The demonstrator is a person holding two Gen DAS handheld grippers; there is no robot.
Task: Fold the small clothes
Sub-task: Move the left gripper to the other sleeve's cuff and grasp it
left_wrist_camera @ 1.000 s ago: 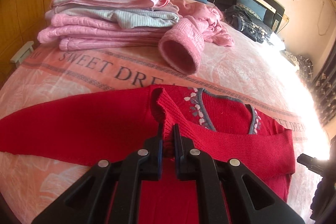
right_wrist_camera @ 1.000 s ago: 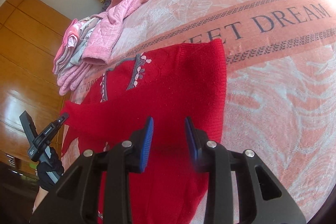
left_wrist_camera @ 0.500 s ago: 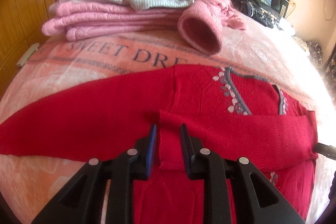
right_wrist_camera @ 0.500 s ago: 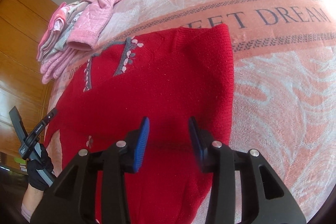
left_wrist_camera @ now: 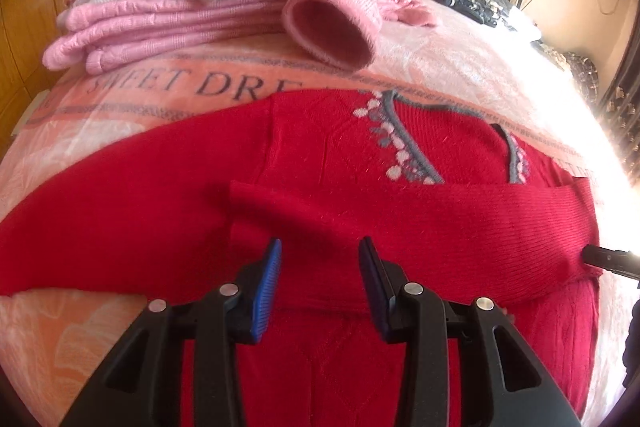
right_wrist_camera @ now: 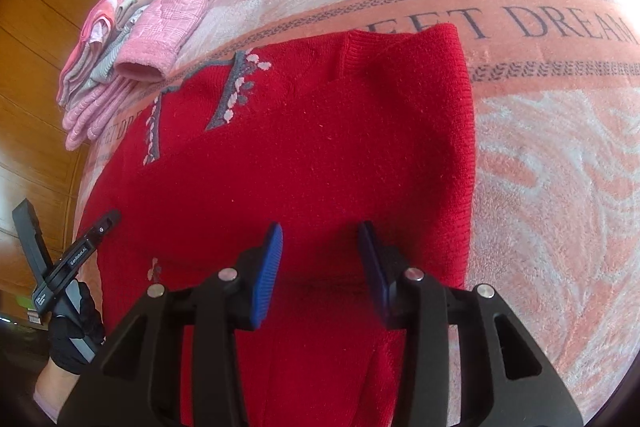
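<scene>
Both claws gape empty, left claw (left_wrist_camera: 319, 253) and right claw (right_wrist_camera: 320, 237), over red knit sweater (right_wrist_camera: 320, 147) flat on bed; next, pinch outstretched sleeve's cuff, fold across chest.

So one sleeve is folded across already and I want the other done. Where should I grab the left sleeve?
Take the sleeve near its cuff end, at the far left where it lies flat on the blanket. Come from the near edge with the left gripper, whose jaws are open, and pinch the single layer.
</scene>
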